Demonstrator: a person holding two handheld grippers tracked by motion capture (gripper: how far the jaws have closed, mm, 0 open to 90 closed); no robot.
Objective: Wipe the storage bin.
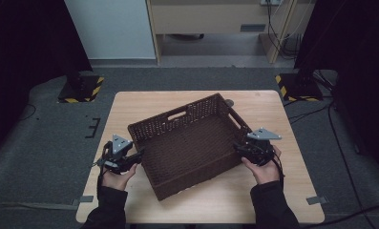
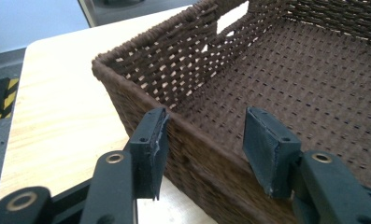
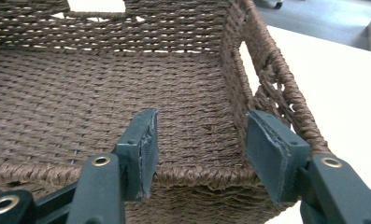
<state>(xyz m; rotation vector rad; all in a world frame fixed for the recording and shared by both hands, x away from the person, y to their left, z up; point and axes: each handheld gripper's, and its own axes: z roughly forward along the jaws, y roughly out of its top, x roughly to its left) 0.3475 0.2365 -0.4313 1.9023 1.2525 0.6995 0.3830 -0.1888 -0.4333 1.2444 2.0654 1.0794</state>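
Right gripper (image 3: pixel 199 154) jaws are held apart at the near corner of the brown woven basket (image 3: pixel 103 88); rim not clamped, pale table (image 3: pixel 342 79) seen beside it.

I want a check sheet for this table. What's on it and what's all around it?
Surface: pale wooden table, bare apart from the job's thing.
Job's things: one brown woven basket, empty, set at an angle, handle holes in its walls.
Clutter: nothing seen.
Grippers: left tool straddles the basket's near-left wall, jaws open; right tool sits at the opposite rim, jaws open, pads not pressing.
Cables: black cable on the floor to the right.
Surroundings: grey carpet, striped stand bases, wooden cabinet behind.
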